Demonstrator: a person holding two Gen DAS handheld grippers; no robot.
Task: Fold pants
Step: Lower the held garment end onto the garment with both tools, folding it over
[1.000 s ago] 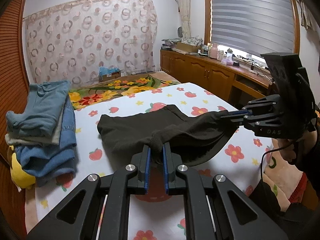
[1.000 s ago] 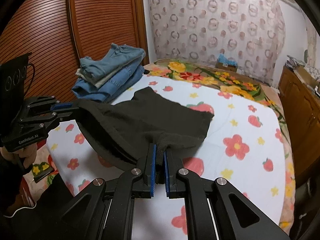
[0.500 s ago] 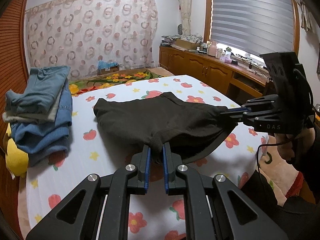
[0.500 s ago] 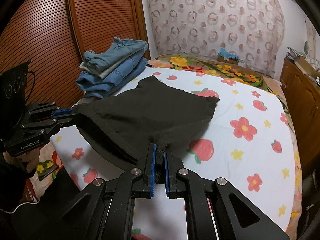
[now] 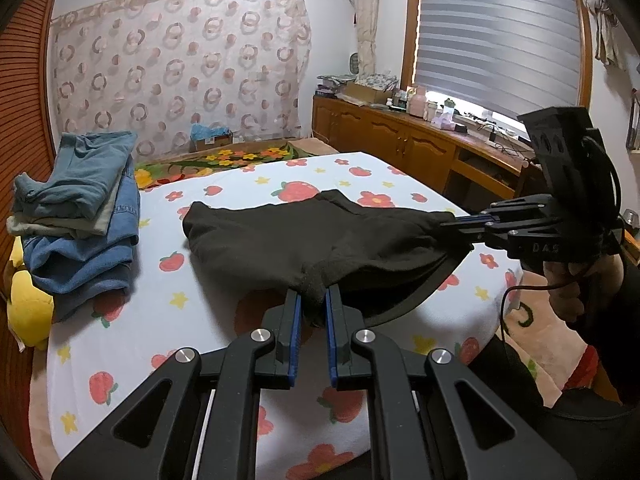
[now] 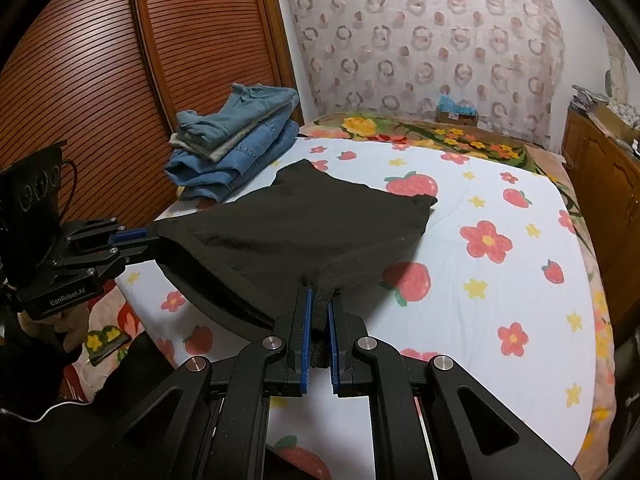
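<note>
Dark pants [image 5: 288, 236] [image 6: 304, 220] stretch over the flowered bed sheet [image 5: 192, 292] [image 6: 500, 280], their far end lying on it and their near edge lifted. My left gripper [image 5: 313, 300] is shut on one near corner of the cloth. At the other near corner my right gripper [image 6: 319, 304] is shut on the bunched fabric. Each gripper shows in the other's view: the right one [image 5: 460, 226] at the right edge, the left one [image 6: 136, 240] at the left. The near edge sags between them.
A stack of folded jeans [image 5: 80, 216] [image 6: 236, 144] sits on the bed's far left by a wooden slatted door [image 6: 100, 80]. A yellow soft toy [image 5: 28, 304] lies under it. Wooden cabinets [image 5: 408, 156] line the right wall. A person's hand [image 5: 576, 284] holds the right gripper.
Both grippers have drawn the pants toward the near edge of the bed and lowered them, so the cloth lies flatter and more stretched. Both grips are unchanged.
</note>
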